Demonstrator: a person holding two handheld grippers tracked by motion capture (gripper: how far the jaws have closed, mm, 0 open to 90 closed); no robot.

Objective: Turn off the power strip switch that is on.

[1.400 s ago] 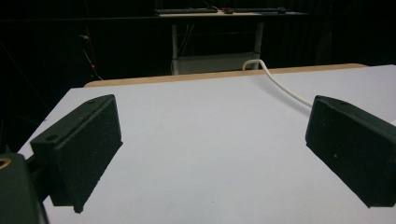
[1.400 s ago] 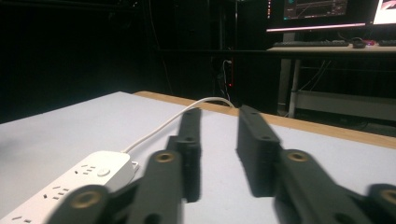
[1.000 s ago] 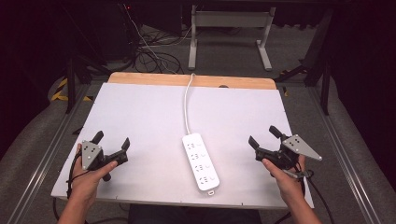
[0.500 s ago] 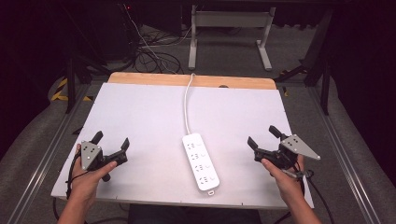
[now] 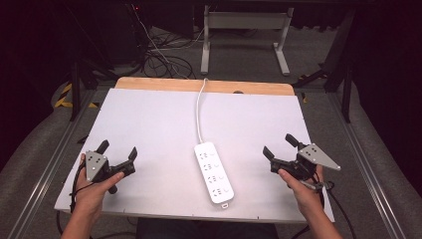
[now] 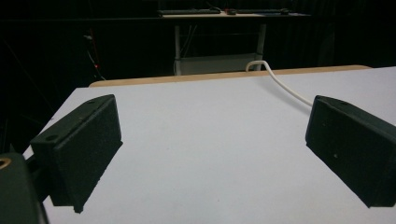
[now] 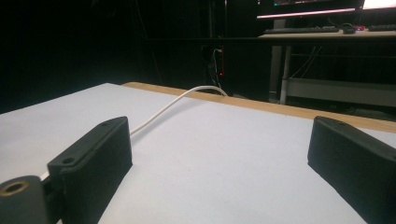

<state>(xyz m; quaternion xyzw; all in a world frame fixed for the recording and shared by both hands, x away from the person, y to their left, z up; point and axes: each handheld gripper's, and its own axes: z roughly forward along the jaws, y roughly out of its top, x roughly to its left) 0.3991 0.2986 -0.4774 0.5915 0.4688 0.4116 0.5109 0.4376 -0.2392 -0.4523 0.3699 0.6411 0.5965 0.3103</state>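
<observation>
A white power strip [image 5: 214,172] lies near the front middle of the white table [image 5: 159,119]. Its white cable [image 5: 199,112] runs to the far edge, and shows as the cable [image 6: 280,81] in the left gripper view and the cable [image 7: 173,105] in the right gripper view. My left gripper [image 5: 118,151] rests at the front left, held by a hand, jaws wide apart with nothing between them. My right gripper [image 5: 279,145] sits at the front right, also open and empty. Both are well apart from the strip. The left gripper [image 6: 212,149] and right gripper [image 7: 224,168] face bare table top.
A wooden strip [image 5: 204,85] borders the table's far edge. Beyond it stand a metal desk frame [image 5: 244,35] and tangled cables [image 5: 159,57] on the floor. Metal rails [image 5: 370,169] run along both sides of the table.
</observation>
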